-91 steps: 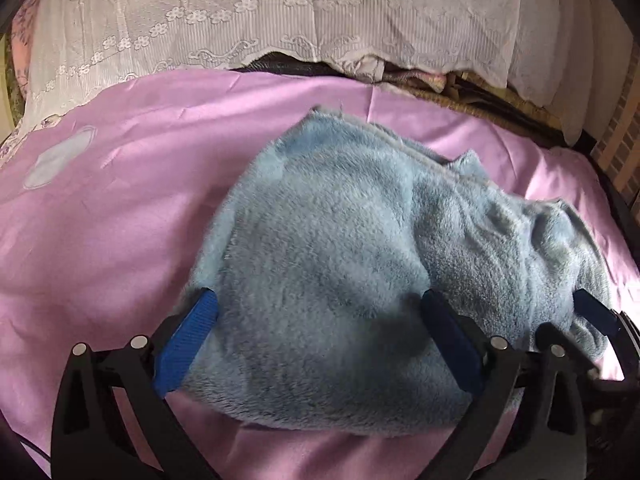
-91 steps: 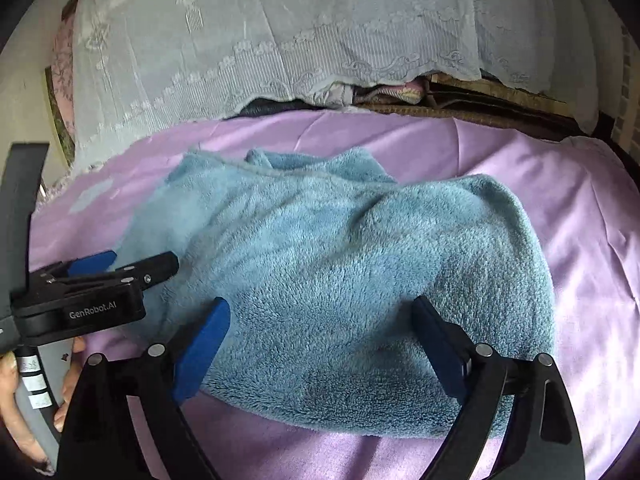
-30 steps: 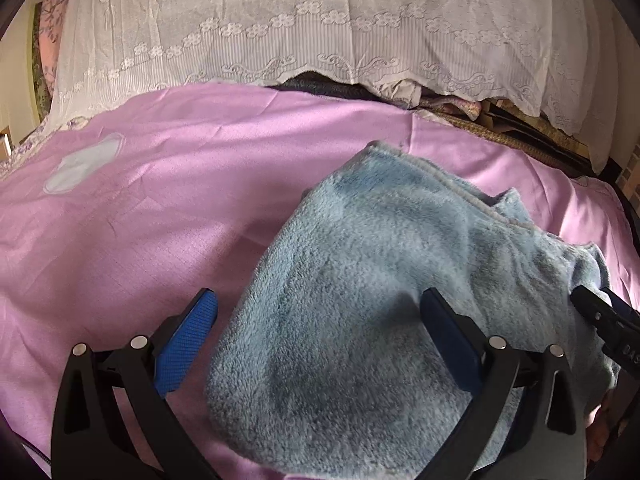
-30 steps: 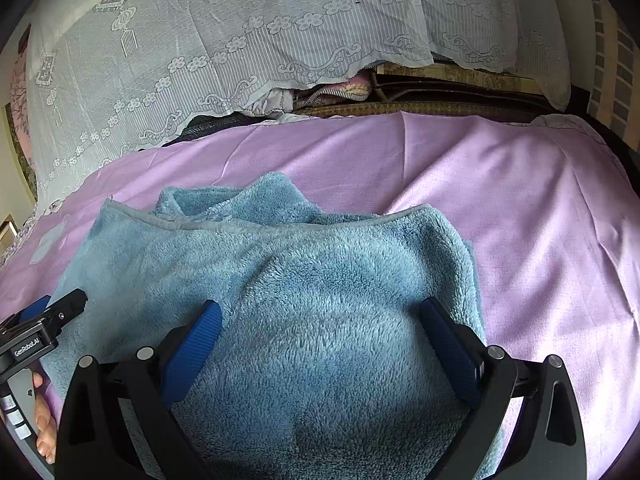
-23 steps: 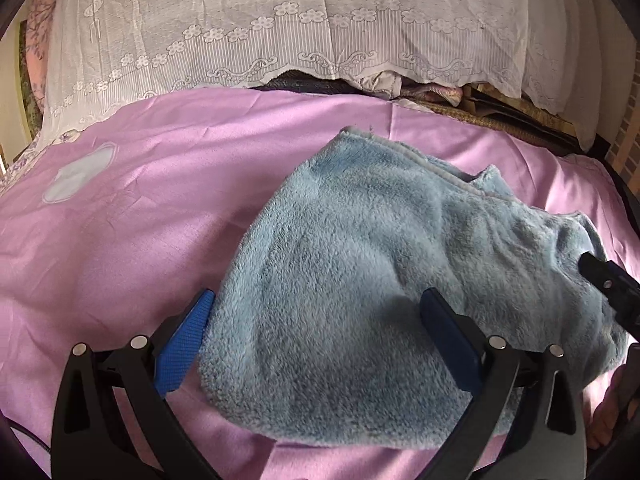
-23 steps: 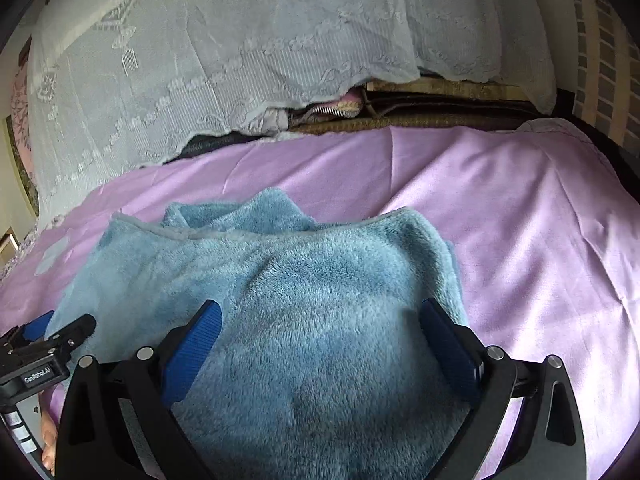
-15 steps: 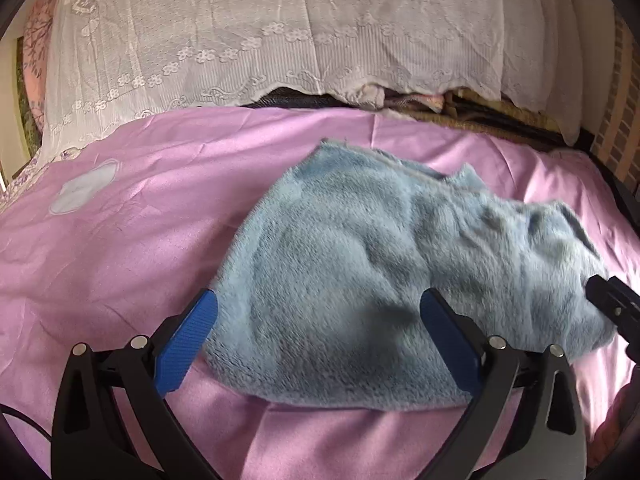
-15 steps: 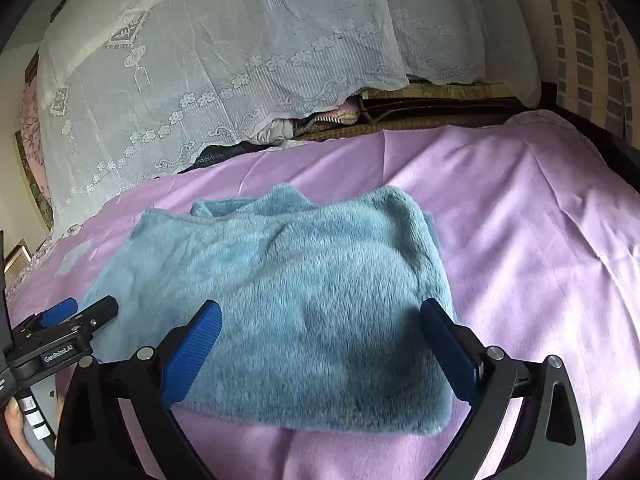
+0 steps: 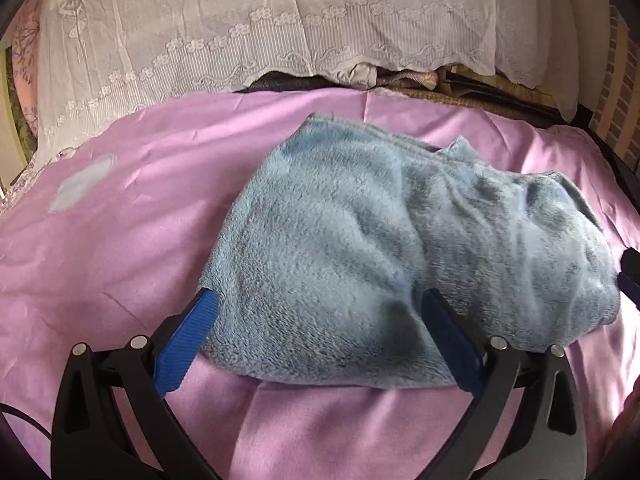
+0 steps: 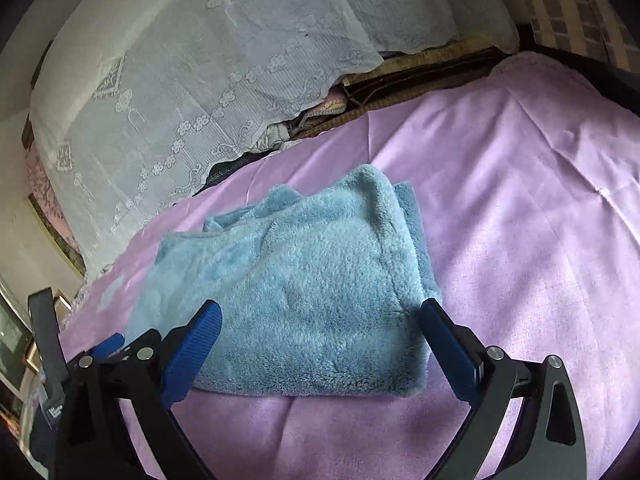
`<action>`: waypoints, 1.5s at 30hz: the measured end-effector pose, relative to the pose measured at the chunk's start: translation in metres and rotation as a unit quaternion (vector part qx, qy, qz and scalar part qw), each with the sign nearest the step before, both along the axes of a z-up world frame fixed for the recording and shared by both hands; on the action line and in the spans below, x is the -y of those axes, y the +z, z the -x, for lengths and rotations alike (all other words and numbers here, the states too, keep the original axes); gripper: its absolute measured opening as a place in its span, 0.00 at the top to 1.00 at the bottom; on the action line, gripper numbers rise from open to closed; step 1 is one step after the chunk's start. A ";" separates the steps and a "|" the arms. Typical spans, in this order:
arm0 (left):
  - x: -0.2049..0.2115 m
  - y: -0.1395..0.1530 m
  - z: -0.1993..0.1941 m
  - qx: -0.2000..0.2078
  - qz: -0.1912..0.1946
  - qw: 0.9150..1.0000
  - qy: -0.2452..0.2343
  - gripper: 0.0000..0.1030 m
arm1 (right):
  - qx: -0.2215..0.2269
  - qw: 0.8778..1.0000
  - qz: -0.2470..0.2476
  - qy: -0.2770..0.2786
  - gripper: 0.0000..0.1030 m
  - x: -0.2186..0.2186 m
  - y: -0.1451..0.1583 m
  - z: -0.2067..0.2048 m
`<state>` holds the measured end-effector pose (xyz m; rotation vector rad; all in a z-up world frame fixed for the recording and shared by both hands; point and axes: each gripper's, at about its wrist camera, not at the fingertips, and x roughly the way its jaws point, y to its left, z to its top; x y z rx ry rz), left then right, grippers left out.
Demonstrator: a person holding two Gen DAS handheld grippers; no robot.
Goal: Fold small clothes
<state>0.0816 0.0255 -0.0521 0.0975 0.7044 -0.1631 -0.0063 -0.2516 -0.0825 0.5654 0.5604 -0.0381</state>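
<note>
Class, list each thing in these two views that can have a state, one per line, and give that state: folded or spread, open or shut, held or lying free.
Blue fleece garment: folded into a thick bundle, lying free on the sheet, held by neither gripper.
Left gripper: jaws open, empty, above the garment's near edge.
Right gripper: jaws open, empty.
Pink bedsheet: spread out, creased.
White lace cover: draped over the pile behind.
</note>
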 end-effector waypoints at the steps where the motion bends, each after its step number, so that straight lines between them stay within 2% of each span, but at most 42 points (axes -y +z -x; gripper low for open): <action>1: 0.002 0.004 0.003 0.003 0.004 1.000 -0.005 0.04 | -0.004 1.000 -0.027 -0.006 0.03 0.010 -0.003 0.000; 5: 0.018 0.014 0.013 0.006 0.021 0.999 -0.030 0.04 | -0.002 0.985 -0.174 -0.012 0.03 0.049 -0.023 0.003; 7: 0.032 0.017 0.010 0.000 0.014 0.999 -0.039 0.04 | 0.007 0.980 -0.201 -0.008 0.03 0.057 -0.025 0.006; 10: 0.049 0.023 0.005 0.006 -0.011 0.999 -0.031 0.04 | 0.001 0.976 -0.216 0.006 0.03 0.058 -0.025 0.003; 14: 0.061 0.025 -0.018 -0.013 0.001 1.000 -0.001 0.04 | -0.014 0.978 -0.206 0.013 0.03 0.054 -0.025 -0.001; 18: 0.063 -0.007 -0.037 -0.045 0.002 0.999 0.010 0.04 | -0.036 0.983 -0.179 0.016 0.03 0.047 -0.024 -0.006; 21: 0.059 -0.011 -0.037 -0.043 0.018 0.999 0.004 0.04 | -0.048 0.985 -0.163 0.015 0.03 0.043 -0.024 -0.015; 26: 0.062 -0.012 -0.033 -0.032 0.006 0.999 0.007 0.04 | -0.062 0.991 -0.117 0.011 0.03 0.037 -0.022 -0.046; 32: 0.055 -0.011 -0.033 -0.034 0.031 0.999 0.001 0.04 | -0.062 0.994 -0.089 0.030 0.03 0.040 -0.021 -0.073; 37: 0.054 -0.011 -0.033 -0.035 0.036 0.999 0.000 0.04 | -0.060 0.990 -0.102 0.074 0.03 0.045 -0.021 -0.063; 42: 0.049 -0.011 -0.033 -0.039 0.056 0.998 -0.005 0.04 | -0.053 0.987 -0.119 0.089 0.03 0.044 -0.020 -0.048; 45: 0.050 -0.011 -0.034 -0.044 0.054 0.998 -0.006 0.04 | -0.055 0.984 -0.137 0.105 0.03 0.039 -0.020 -0.048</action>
